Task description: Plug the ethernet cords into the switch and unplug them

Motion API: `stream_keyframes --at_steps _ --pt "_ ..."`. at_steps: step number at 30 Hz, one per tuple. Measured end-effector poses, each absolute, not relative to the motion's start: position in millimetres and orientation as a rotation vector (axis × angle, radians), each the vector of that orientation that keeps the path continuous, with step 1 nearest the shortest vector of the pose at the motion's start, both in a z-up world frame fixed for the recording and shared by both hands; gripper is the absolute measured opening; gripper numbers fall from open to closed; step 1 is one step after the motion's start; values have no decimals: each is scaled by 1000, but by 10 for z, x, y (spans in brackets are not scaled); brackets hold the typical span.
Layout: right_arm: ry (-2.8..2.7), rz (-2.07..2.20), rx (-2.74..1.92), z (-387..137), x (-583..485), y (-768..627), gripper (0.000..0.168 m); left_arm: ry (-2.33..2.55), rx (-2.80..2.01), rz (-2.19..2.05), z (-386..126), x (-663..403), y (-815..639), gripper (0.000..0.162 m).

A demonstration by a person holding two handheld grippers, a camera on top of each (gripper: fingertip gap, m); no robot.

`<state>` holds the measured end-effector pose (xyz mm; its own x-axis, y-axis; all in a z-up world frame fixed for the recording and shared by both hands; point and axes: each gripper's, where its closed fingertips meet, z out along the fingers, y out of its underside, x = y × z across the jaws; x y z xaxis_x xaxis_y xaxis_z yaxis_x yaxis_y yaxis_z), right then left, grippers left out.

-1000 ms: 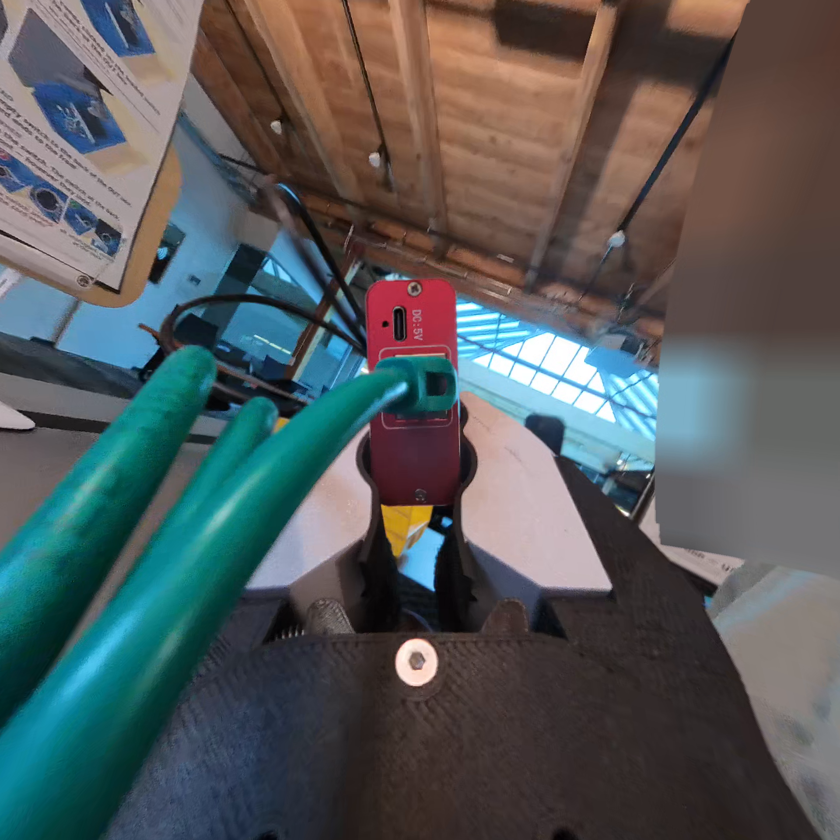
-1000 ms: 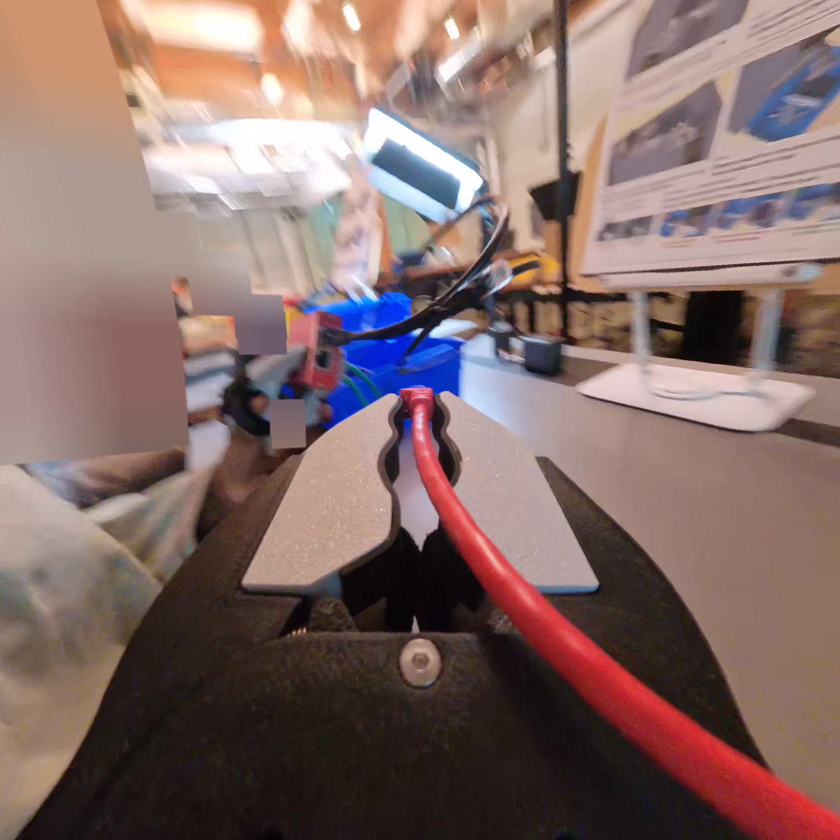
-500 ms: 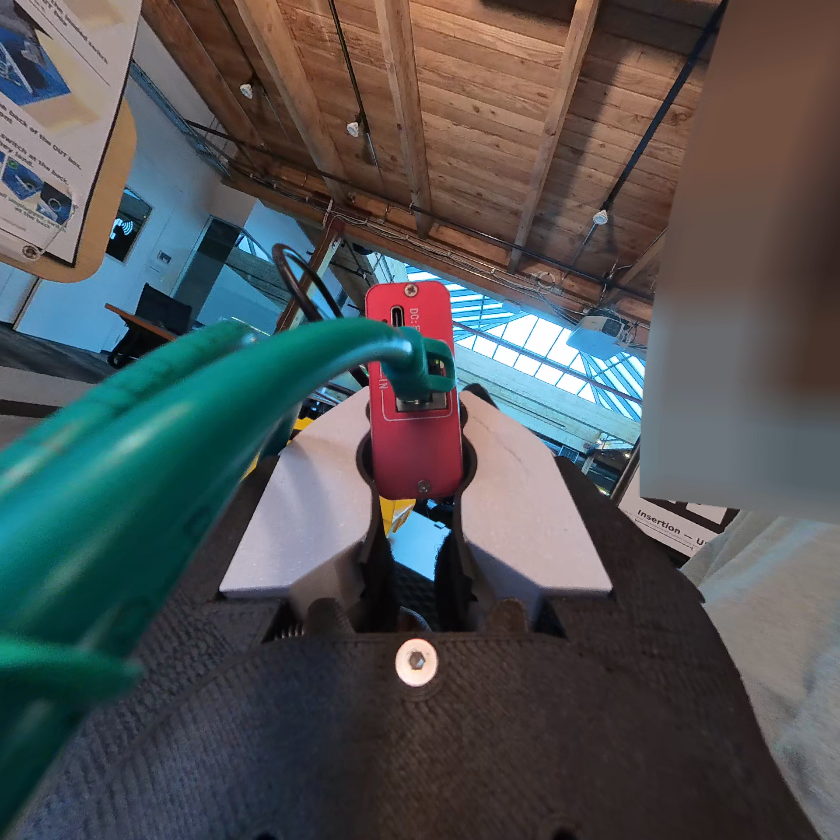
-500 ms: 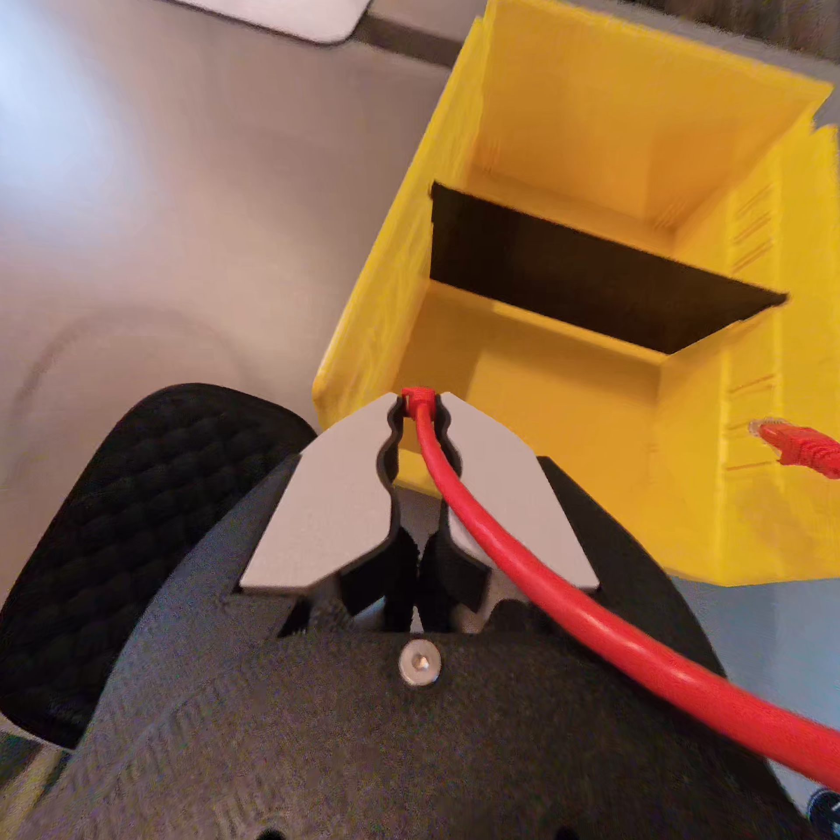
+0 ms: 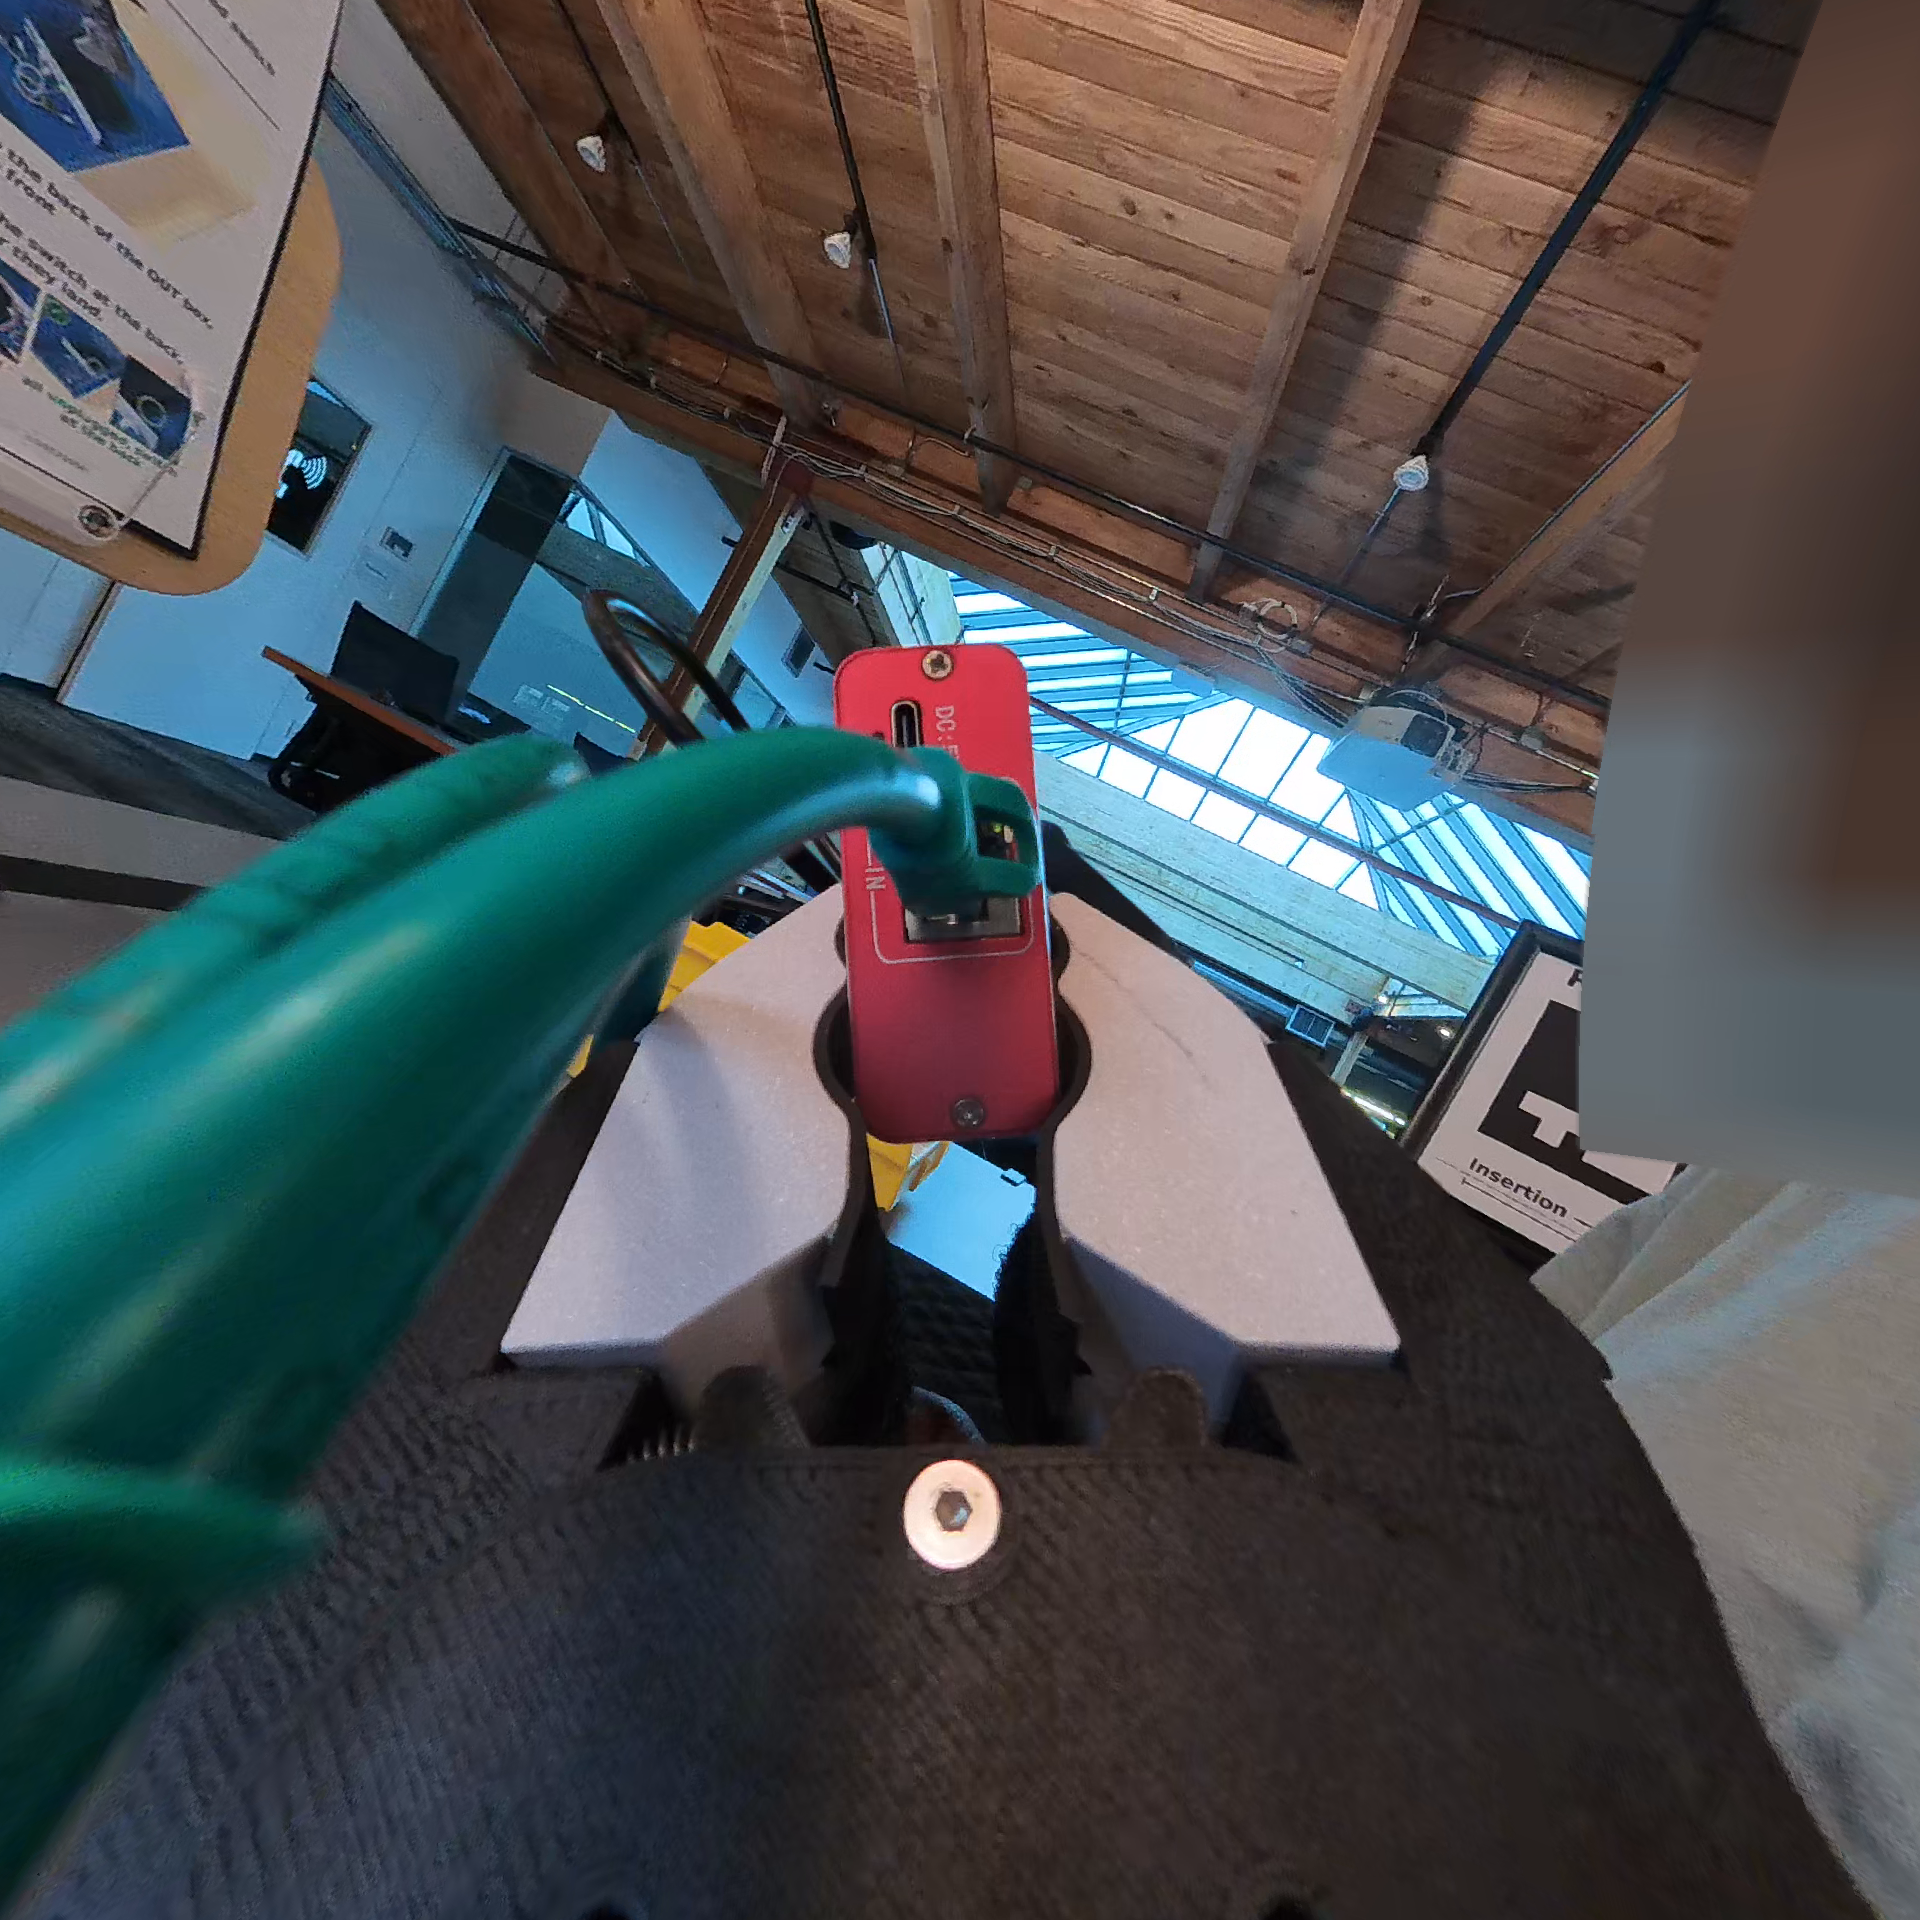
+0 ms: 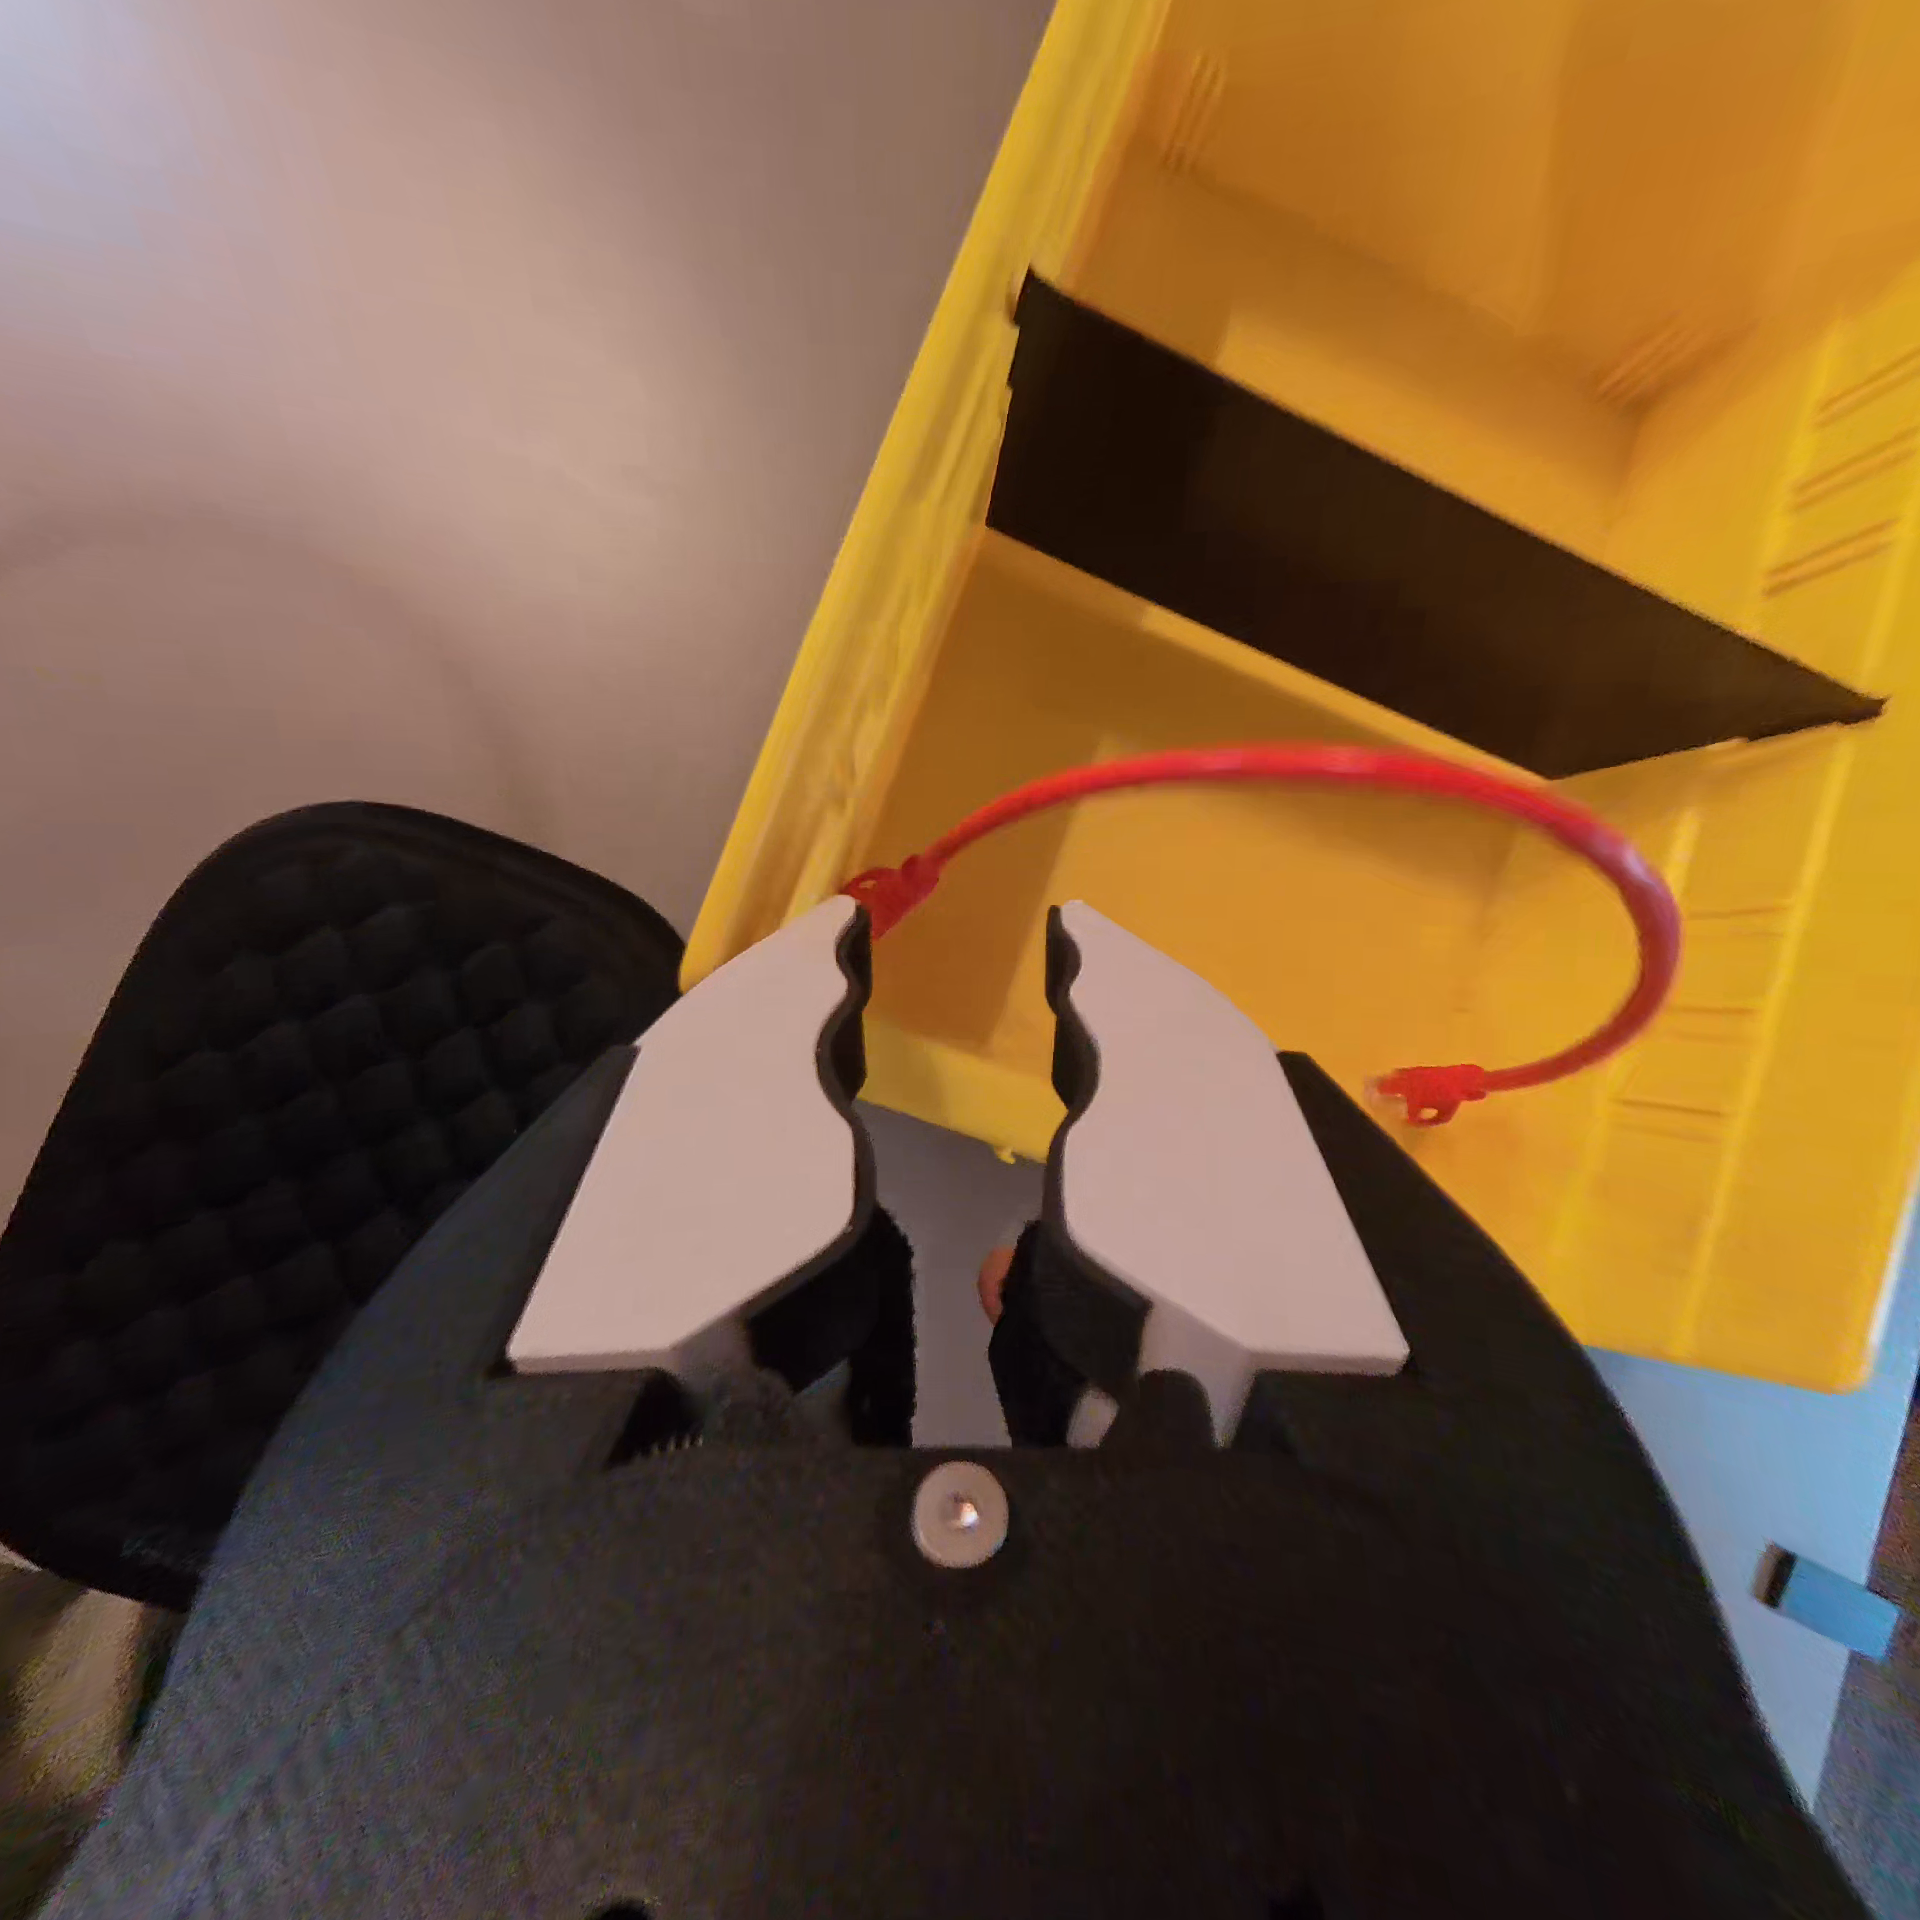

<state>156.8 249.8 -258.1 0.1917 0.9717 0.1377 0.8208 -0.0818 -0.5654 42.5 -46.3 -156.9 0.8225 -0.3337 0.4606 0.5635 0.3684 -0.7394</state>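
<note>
In the left wrist view my left gripper (image 5: 951,966) is shut on a small red switch (image 5: 951,1029) and holds it upright, pointing towards the ceiling. A green ethernet cord (image 5: 416,987) loops in from the left, and its plug (image 5: 971,836) sits in the switch's port. In the right wrist view my right gripper (image 6: 956,920) is open and empty above the near corner of a yellow bin (image 6: 883,644). A red ethernet cord (image 6: 1351,769) curves inside the bin's near compartment, one plug beside my left fingertip (image 6: 831,925), the other plug (image 6: 1429,1086) at the right.
A black divider (image 6: 1403,582) splits the yellow bin into two compartments. A black textured pad (image 6: 260,1091) lies on the grey table (image 6: 416,416) left of the bin. A poster board (image 5: 145,260) stands upper left, and a black-and-white marker card (image 5: 1517,1122) is at the right. Across from one pair of fingers to the other is roughly 35 centimetres.
My right gripper swung down from the room to over the yellow bin, then opened and let go of the red cord, which now lies in the bin. The left gripper tilted slightly, still holding the switch.
</note>
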Motion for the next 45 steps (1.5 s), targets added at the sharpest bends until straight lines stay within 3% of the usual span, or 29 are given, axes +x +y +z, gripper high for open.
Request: stream_keyframes --at_steps 8,15,18,23,27,34,45 --pt "-1535 446 -1724 -2240 1422 2638 35 -279 -1037 -586 -1585 377 -468 29" --pt "-1430 1773 -1197 -1378 1131 1138 30 -345 -988 -613 -1596 267 -500 29" --pt "-1451 2198 -1112 -1437 1117 509 25 -371 -961 -626 -1595 221 -523 29" --pt "-1389 2535 -1193 -1755 760 -213 38 -359 -960 -626 -1587 243 -526 29" --pt "-1181 2618 -1143 -1630 487 -281 38 -321 -985 -611 -1581 311 -502 31" --pt "-1204 2582 -995 -1540 462 -330 18 -246 -1042 -582 -1583 448 -446 30" --pt "-1328 2396 -866 -1549 521 -329 19 -206 -1097 -521 -1613 510 -402 28"
